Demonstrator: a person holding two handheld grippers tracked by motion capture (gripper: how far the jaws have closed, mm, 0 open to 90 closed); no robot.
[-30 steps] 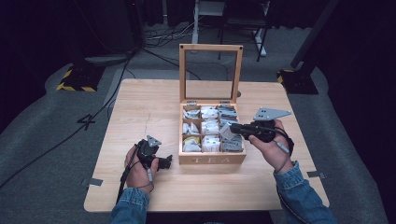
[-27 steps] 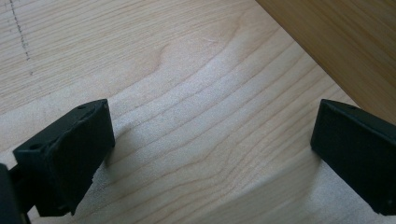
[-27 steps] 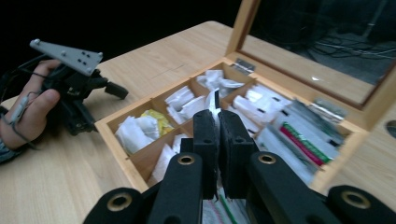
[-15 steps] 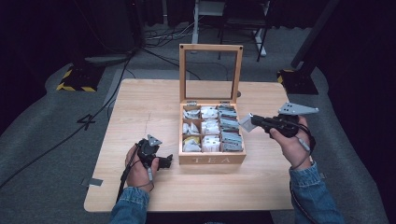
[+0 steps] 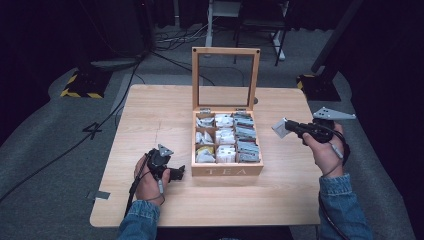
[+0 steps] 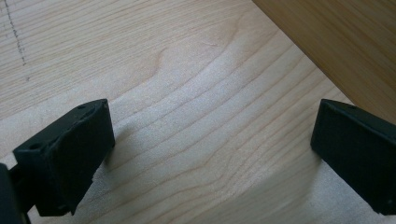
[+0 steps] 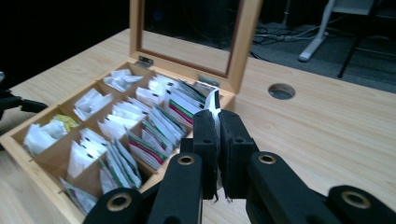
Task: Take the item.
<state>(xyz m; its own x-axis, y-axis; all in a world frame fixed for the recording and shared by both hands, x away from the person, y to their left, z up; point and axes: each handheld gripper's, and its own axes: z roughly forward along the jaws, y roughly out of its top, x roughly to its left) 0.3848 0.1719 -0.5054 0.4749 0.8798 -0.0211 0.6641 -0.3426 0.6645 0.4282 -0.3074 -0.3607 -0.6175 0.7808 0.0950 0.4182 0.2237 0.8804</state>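
- The high view takes in the whole table (image 5: 150,115): the wooden tea box (image 5: 227,170) stands near its middle with the glass-paned lid (image 5: 226,75) upright at the far side; the left gripper (image 5: 172,173) rests low on the wood just beside the box's near left corner; the right gripper (image 5: 281,128) is held above the table to the right of the box, clear of its wall.
- In that view a small grey tea bag (image 5: 279,129) sticks out from the tip of the right gripper, pointing toward the box; its print cannot be read.
- The right gripper view shows the grip itself: the right gripper (image 7: 217,140) has its two black jaws pressed together on the tea bag (image 7: 214,100), whose thin white edge rises between the pads; behind it lie the compartments, with crumpled white bags in the far columns and printed sachets (image 7: 154,135) standing on edge in the nearest column; a round hole (image 7: 281,91) in the table lies to the right.
- The left gripper view gives what the others miss: the left gripper (image 6: 212,144) stands wide, bare wood between its jaws, nothing held; the box's wall (image 6: 345,42) crosses the upper right corner.
- Open room: bare tabletop left of the box and along the near edge; the strip right of the box is narrower, and the right hand (image 5: 327,152) sits close to the table's right edge.
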